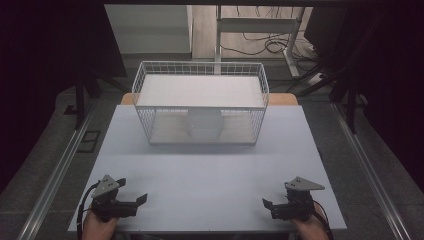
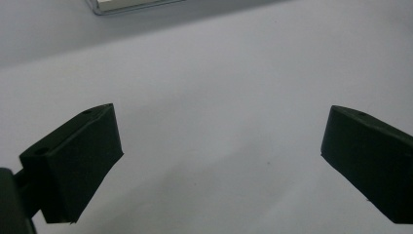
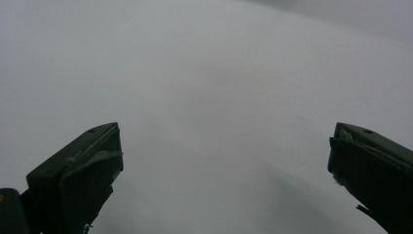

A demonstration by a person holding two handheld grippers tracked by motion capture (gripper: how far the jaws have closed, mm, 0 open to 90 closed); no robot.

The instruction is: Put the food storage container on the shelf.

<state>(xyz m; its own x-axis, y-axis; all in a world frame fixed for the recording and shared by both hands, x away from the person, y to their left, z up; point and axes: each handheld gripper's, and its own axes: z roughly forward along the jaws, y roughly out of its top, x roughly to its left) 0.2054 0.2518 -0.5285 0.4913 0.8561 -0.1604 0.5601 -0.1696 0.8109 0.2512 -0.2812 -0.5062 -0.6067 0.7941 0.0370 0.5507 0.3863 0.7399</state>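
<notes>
In the high view, the left gripper (image 1: 134, 200) and right gripper (image 1: 270, 206) are being held at 7 and 5 o'clock on the bench (image 1: 210, 175), well apart from the basket (image 1: 200, 102) at 12, a white tub (image 1: 204, 124) inside. In both gripper views, fingers (image 2: 78, 161) (image 3: 78, 175) are being held wide open, empty, over bare bench.

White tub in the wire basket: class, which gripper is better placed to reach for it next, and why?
Neither clearly. The white tub sits mid-basket; the left gripper and right gripper rest open at the near table corners, about equally far. The right looks marginally closer.
</notes>
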